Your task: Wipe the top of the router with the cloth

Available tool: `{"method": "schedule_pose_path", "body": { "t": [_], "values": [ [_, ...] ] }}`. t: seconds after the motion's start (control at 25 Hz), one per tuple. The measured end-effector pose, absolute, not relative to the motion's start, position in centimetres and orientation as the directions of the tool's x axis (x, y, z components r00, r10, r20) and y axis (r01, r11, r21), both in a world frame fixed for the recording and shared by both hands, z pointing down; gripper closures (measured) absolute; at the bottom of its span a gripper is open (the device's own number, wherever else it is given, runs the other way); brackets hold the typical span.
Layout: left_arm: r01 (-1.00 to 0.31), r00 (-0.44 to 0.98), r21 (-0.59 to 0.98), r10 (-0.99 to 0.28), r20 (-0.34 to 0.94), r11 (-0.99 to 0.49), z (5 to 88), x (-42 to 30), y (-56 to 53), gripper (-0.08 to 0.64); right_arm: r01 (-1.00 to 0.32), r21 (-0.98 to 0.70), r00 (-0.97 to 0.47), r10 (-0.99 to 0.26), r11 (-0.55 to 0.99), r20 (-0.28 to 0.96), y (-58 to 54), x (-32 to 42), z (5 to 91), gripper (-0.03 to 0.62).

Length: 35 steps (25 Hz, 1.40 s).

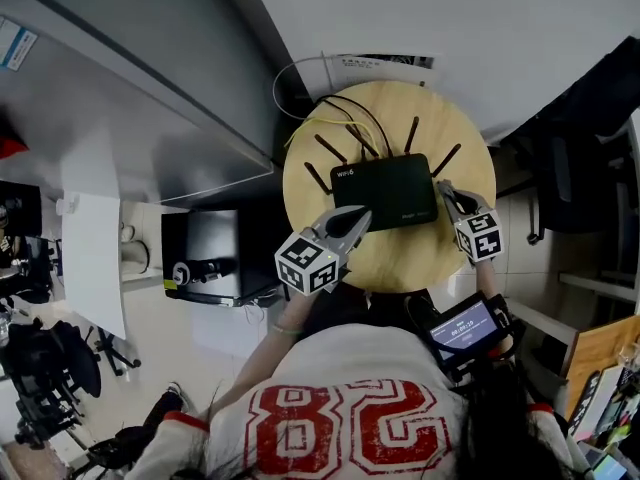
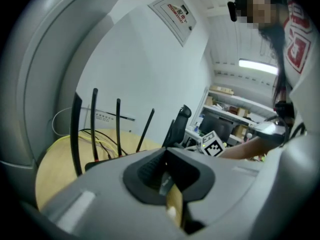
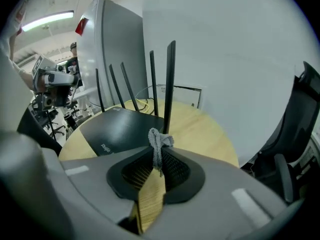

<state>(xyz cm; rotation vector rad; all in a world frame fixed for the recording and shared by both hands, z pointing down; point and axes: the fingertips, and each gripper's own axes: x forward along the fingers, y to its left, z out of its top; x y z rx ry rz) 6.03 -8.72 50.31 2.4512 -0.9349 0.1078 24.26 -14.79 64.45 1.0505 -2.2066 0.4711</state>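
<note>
The black router (image 1: 385, 191) lies flat in the middle of a round wooden table (image 1: 470, 153), with several thin antennas standing along its back edge. My right gripper (image 3: 157, 158) is shut on a small bunched grey cloth (image 3: 159, 140) and sits at the router's right edge (image 1: 444, 192). The router's glossy top (image 3: 117, 126) lies just ahead and left of the cloth, and one antenna (image 3: 169, 84) rises right behind it. My left gripper (image 1: 356, 218) hovers at the router's front left corner. Its jaws (image 2: 166, 176) are shut with nothing between them.
Yellow and black cables (image 1: 345, 118) trail off the table's back. A tall grey cabinet (image 1: 150, 78) stands to the left, with a black box (image 1: 210, 253) low beside the table. A dark office chair (image 1: 570, 168) stands at the right. A lit screen (image 1: 465, 326) hangs at the person's waist.
</note>
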Motion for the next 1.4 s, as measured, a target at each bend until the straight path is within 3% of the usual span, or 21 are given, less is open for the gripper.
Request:
{"method": "schedule_pose_path", "body": {
  "t": [0.68, 1.4],
  "values": [
    [-0.702, 0.698, 0.444, -0.662, 0.272, -0.557, 50.8, 4.0, -8.2, 0.562, -0.728, -0.205, -0.599, -0.462, 0.654, 0.654, -15.2, 23.0, 66.0, 0.551],
    [-0.647, 0.753, 0.447, -0.608, 0.252, -0.617, 50.8, 7.2, -7.5, 0.561, -0.801, -0.290, -0.563, -0.494, 0.525, 0.662, -5.8, 23.6, 67.5, 0.551]
  ]
}}
